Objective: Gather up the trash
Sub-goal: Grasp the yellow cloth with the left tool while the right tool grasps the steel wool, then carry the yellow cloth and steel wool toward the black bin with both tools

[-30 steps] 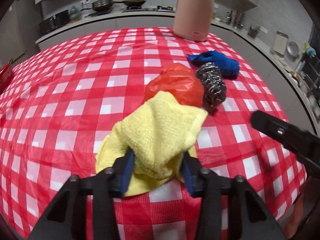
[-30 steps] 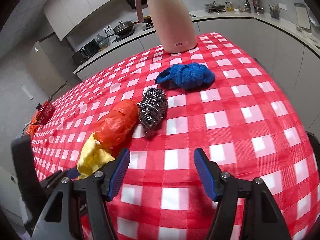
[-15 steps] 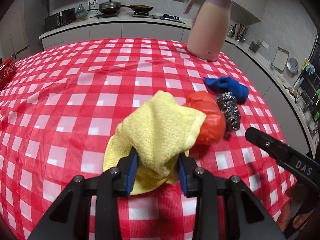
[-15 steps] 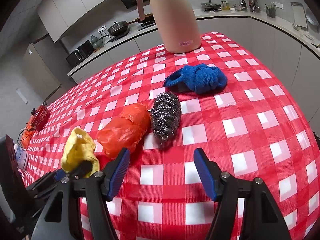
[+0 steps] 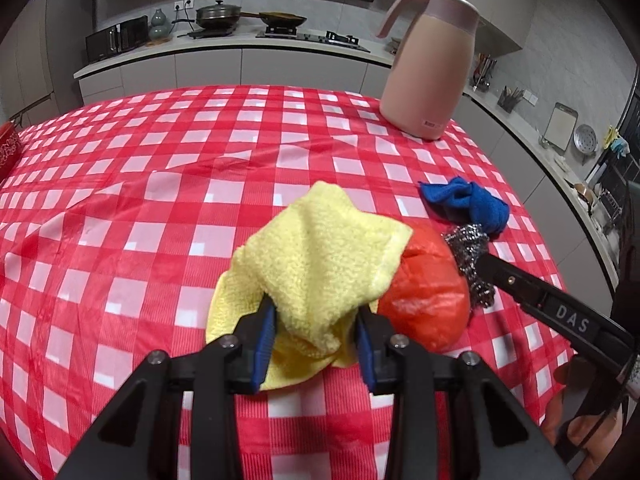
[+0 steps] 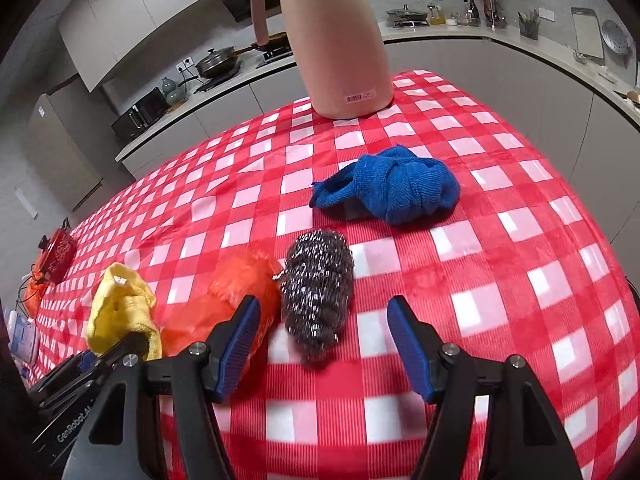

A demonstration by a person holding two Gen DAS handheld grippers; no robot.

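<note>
Holding the yellow cloth (image 5: 320,256) tight, my left gripper (image 5: 316,340) has its two blue pads pressed on the cloth from both sides. Part of the cloth sticks up in a bunch and part hangs down onto the red and white tablecloth (image 5: 160,184). Just to the right of it sits the orange bag (image 5: 424,300), all crumpled, and the cloth touches it. My right gripper (image 6: 324,344) is open wide, with nothing between its pads. The steel scrubber (image 6: 318,284) lies right in front of that gap, and its near end reaches in between the tips. I cannot tell if the left pad touches the bag, but it is right up against it. The scrubber sits beside the bag, touching it. Farther back is the blue cloth (image 6: 396,190), rolled in a lump, a little apart from the scrubber. The big pink jug (image 6: 336,40) stands upright at the far side of the table. Behind it is the kitchen counter (image 5: 224,46) with a pot (image 5: 218,14) on the stove.
</note>
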